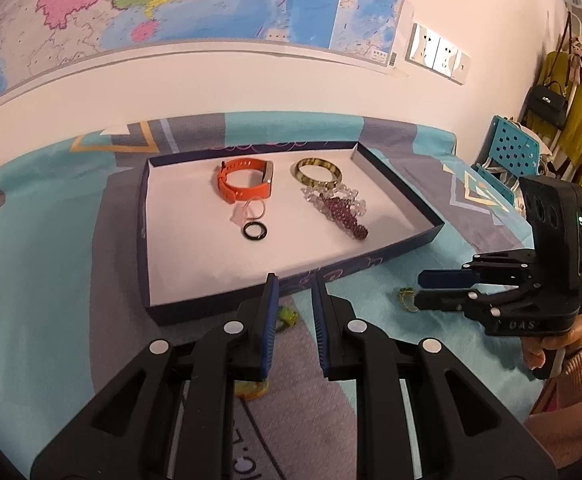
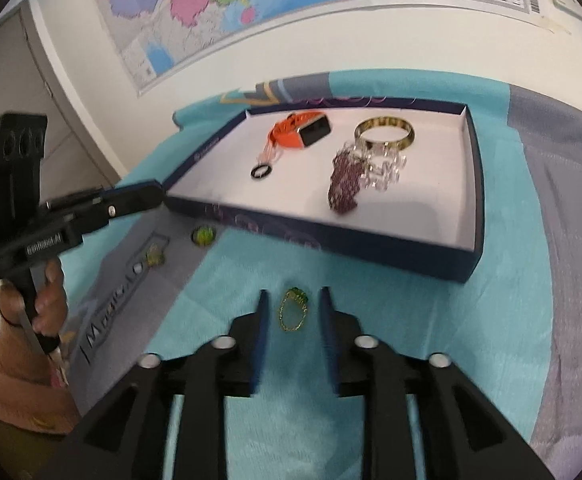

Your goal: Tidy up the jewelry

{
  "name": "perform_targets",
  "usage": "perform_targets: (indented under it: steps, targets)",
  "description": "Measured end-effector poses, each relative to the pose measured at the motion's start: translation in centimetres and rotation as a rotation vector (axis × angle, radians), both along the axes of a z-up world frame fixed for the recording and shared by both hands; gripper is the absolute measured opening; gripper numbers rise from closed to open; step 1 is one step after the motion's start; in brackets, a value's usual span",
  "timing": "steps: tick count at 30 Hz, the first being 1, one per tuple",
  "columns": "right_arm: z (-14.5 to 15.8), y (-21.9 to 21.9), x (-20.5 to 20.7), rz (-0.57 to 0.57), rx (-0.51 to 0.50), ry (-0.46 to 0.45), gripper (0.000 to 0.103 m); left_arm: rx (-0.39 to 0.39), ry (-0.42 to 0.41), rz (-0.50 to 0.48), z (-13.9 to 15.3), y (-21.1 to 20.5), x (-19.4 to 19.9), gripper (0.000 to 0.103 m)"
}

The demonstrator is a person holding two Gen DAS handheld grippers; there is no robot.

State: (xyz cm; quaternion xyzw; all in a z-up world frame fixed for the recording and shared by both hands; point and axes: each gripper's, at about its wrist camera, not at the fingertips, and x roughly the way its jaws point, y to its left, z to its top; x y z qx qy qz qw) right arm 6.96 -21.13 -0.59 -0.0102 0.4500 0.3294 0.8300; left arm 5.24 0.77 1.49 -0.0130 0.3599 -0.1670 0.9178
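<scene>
A shallow dark-blue box (image 1: pixel 149 264) (image 2: pixel 371 246) with a white floor holds an orange watch (image 1: pixel 243 184) (image 2: pixel 303 130), a gold bangle (image 1: pixel 318 171) (image 2: pixel 385 134), a clear and purple bead bracelet (image 1: pixel 341 208) (image 2: pixel 347 184) and a black ring (image 1: pixel 255 231) (image 2: pixel 260 171). A gold chain with a green stone (image 2: pixel 293 312) (image 1: pixel 407 298) lies on the cloth between the open fingers of my right gripper (image 2: pixel 293 300) (image 1: pixel 421 290). My left gripper (image 1: pixel 294 284) is open and empty just before the box; a green ring (image 1: pixel 287 315) (image 2: pixel 203 235) lies beside its left finger.
Another yellow-green trinket (image 2: pixel 155 258) (image 1: pixel 251 390) lies on the teal and grey cloth (image 1: pixel 43 280) under the left gripper. A wall with a map (image 1: pixel 171 0) is behind the box. A blue chair (image 1: pixel 515 152) and hanging clothes stand at the right.
</scene>
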Motion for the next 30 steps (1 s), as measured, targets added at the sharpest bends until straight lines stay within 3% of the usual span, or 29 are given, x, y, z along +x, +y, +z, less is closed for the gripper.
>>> perform_targets:
  steps: [10,15,17,22,30]
  targets:
    - [-0.1,1.8,-0.5,0.020,-0.082,-0.040,0.034,0.015,0.022,-0.006,-1.0,0.2,-0.5,0.018]
    - [-0.2,3.2,-0.7,0.044,-0.128,-0.066,0.034,0.070,0.046,-0.026,-2.1,-0.4,-0.8,0.027]
    - [-0.2,3.4,-0.7,0.043,-0.146,-0.076,0.030,0.087,0.055,-0.033,-2.6,-0.6,-0.7,0.034]
    - [-0.2,3.4,-0.6,0.037,-0.171,-0.083,0.016,0.136,0.064,-0.023,-3.4,-1.4,0.3,0.040]
    - [-0.2,3.3,-0.5,0.030,-0.160,-0.078,0.009,0.157,0.116,-0.014,-4.6,-2.4,2.2,0.036]
